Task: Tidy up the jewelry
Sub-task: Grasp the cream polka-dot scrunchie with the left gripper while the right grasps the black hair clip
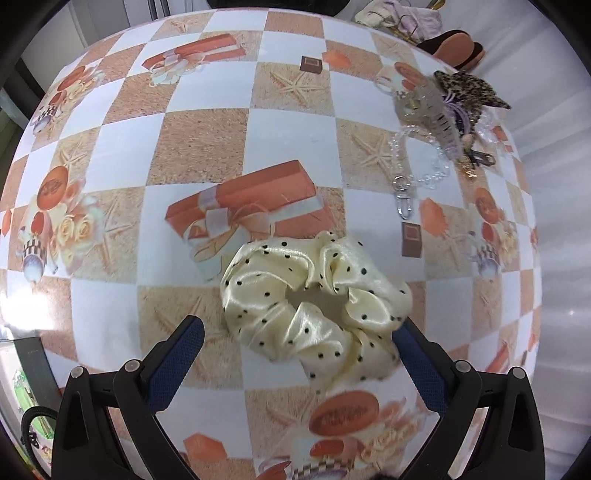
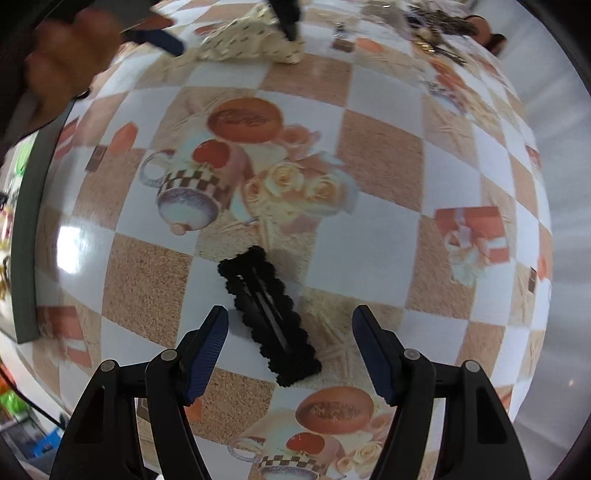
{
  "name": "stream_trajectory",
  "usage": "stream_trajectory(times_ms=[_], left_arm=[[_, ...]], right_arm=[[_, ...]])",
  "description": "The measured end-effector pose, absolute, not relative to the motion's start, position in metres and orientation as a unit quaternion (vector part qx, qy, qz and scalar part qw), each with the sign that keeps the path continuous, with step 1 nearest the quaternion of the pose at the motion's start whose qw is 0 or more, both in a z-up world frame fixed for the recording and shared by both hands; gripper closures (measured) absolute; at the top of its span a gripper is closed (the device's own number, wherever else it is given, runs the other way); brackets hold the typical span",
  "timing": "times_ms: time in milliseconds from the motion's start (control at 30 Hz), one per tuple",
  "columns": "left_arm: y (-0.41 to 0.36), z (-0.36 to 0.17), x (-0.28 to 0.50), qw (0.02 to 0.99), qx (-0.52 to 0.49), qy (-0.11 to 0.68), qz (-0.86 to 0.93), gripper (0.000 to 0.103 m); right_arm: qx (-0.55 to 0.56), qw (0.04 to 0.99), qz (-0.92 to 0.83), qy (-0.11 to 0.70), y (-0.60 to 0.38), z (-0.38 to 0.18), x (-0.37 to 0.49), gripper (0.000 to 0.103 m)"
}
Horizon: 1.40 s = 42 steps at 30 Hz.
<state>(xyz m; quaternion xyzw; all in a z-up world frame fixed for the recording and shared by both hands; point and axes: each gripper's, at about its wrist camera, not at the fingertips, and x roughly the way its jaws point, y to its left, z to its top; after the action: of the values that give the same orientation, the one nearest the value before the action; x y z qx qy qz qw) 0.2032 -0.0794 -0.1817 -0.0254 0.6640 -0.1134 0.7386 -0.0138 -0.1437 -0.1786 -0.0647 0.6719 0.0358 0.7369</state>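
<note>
The left gripper point(image 1: 301, 332) hangs low over a table covered with a checked cloth point(image 1: 207, 144) printed with gift boxes, starfish, cups and roses. Its two blue-padded fingers are spread wide, and a cream satin scrunchie point(image 1: 317, 306) with small black dots lies flat on the cloth between them; the right-hand finger touches or overlaps the scrunchie's edge, while the left-hand finger stands apart from it. Nothing is pinched. Further back, toward the right edge of the table, sits a small heap of accessories: a grey claw clip point(image 1: 432, 110), a leopard-print star-shaped clip point(image 1: 469, 88), and a clear chunky chain point(image 1: 410, 147) ending in a silver clasp that trails toward the gripper. Beyond the table edge lie a dark sandal point(image 1: 458, 48) and a pale fabric pouch point(image 1: 391, 14). The right gripper point(image 2: 290, 325) also has its jaws spread, and a black scalloped snap hair clip point(image 2: 269, 314) lies on the cloth between the fingers, set at a slant and touching neither pad. In the right wrist view, which is somewhat blurred, the scrunchie shows at the top edge with the left gripper's fingers on either side of it, and the person's left hand point(image 2: 62, 55) shows at the upper left corner.
</note>
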Motion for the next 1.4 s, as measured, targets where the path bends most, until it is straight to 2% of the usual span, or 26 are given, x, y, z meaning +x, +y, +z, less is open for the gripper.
stream_trajectory(times_ms=[200, 300, 400, 467, 500, 533, 633, 1067, 1400], left_arm=[[-0.092, -0.191, 0.204, 0.744, 0.013, 0.661, -0.098, 0.000], [-0.098, -0.190, 0.203, 0.751, 0.037, 0.651, -0.100, 0.009], [-0.105, -0.186, 0.201, 0.757, 0.054, 0.641, -0.109, 0.027], [-0.109, -0.183, 0.200, 0.761, 0.067, 0.634, -0.116, 0.049], [-0.110, -0.182, 0.200, 0.763, 0.072, 0.631, -0.118, 0.056], [-0.109, -0.180, 0.200, 0.764, 0.075, 0.629, -0.121, 0.069], [-0.109, -0.175, 0.198, 0.767, 0.067, 0.625, -0.130, 0.080], [-0.071, -0.146, 0.142, 0.771, 0.059, 0.612, -0.163, 0.083], [-0.036, -0.127, 0.089, 0.767, 0.039, 0.619, -0.168, 0.083]], right_arm=[[-0.064, 0.736, 0.055, 0.672, -0.145, -0.185, -0.011, 0.032], [-0.069, 0.734, 0.063, 0.672, -0.139, -0.190, -0.005, 0.036], [-0.072, 0.734, 0.068, 0.672, -0.138, -0.182, -0.012, 0.045], [-0.075, 0.733, 0.072, 0.672, -0.138, -0.173, -0.015, 0.061], [-0.076, 0.732, 0.074, 0.673, -0.136, -0.171, -0.015, 0.065], [-0.077, 0.730, 0.077, 0.675, -0.131, -0.171, -0.016, 0.069], [-0.064, 0.731, 0.074, 0.676, -0.128, -0.170, -0.014, 0.070], [0.123, 0.721, 0.046, 0.680, -0.182, -0.148, -0.017, 0.070], [0.157, 0.721, 0.041, 0.673, -0.194, -0.139, -0.020, 0.070]])
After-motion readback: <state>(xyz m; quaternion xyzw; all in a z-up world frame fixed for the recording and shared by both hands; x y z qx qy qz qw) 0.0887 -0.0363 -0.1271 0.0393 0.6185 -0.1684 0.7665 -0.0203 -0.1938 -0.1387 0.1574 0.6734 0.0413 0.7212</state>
